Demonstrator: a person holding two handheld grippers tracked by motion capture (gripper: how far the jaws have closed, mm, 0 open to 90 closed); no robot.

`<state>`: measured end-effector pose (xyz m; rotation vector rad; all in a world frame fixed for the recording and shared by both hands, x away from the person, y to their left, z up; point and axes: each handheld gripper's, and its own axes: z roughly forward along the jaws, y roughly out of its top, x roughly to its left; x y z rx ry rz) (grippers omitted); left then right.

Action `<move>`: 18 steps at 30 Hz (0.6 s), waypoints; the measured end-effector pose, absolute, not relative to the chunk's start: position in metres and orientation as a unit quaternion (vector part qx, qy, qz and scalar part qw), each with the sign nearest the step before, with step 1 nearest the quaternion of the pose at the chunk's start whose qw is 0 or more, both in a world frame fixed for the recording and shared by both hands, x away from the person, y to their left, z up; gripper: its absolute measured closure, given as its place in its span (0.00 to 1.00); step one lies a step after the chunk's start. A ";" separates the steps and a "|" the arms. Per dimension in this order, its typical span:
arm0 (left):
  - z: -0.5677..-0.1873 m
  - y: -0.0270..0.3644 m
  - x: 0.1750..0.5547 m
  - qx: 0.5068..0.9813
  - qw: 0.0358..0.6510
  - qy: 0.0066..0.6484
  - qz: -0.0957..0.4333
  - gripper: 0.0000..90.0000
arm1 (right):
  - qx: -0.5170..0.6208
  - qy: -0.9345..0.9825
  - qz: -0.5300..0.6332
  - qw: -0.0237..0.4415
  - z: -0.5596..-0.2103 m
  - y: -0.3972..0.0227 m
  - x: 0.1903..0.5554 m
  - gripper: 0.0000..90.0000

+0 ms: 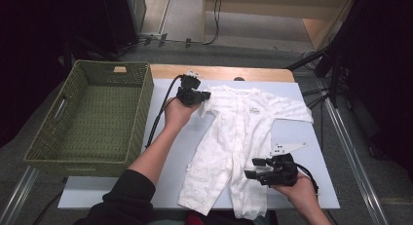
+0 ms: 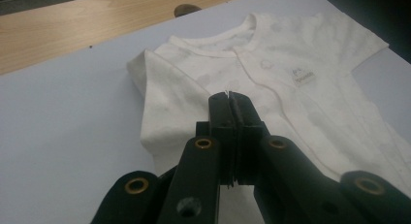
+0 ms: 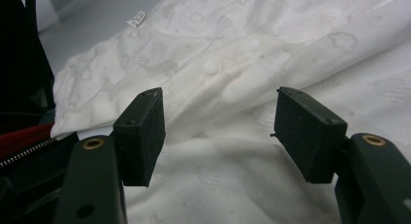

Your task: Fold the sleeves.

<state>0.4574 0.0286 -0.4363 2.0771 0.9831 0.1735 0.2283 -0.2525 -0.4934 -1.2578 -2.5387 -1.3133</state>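
On the table, garment: a white baby romper (image 1: 238, 137) lay flat on the pale sheet (image 1: 168, 152) near the middle of the table (image 1: 219, 71), neck toward 12 o'clock, legs toward 6 o'clock, both short sleeves spread out.
Romper front: a snap placket ran down the centre, with a small label (image 2: 304, 77) on the chest, seen in the left gripper view.
Near sleeve: the sleeve at 10 o'clock of the garment looked folded or bunched at its edge (image 2: 145, 83).
Left tool: the left tool (image 1: 203, 95) sat at the 10 o'clock corner of the romper, right at that sleeve; its jaws were clenched together, and the views did not settle whether any cloth was pinched between them.
Right tool: the right tool (image 1: 254, 167) was at 4 o'clock of the romper, by the lower leg, jaws spread apart and released, with cloth lying beyond and below them in the right gripper view.
Hands: a dark-sleeved arm (image 1: 131, 186) held the left tool.
Basket: a green woven basket (image 1: 34, 147) stood at 9 o'clock, apart from the romper.
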 end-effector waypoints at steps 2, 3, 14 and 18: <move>-0.438 0.024 0.458 0.827 0.403 0.387 0.067 1.00 | -0.403 -0.813 -0.421 0.009 -0.493 -0.253 0.228 0.38; -0.439 0.022 0.458 0.827 0.403 0.386 0.065 1.00 | -0.403 -0.813 -0.421 0.010 -0.493 -0.253 0.228 0.38; -0.450 -0.001 0.461 0.836 0.397 0.374 0.052 1.00 | -0.404 -0.811 -0.423 0.011 -0.493 -0.253 0.228 0.38; -0.455 -0.006 0.462 0.837 0.398 0.373 0.046 0.99 | -0.403 -0.811 -0.424 0.012 -0.493 -0.253 0.228 0.38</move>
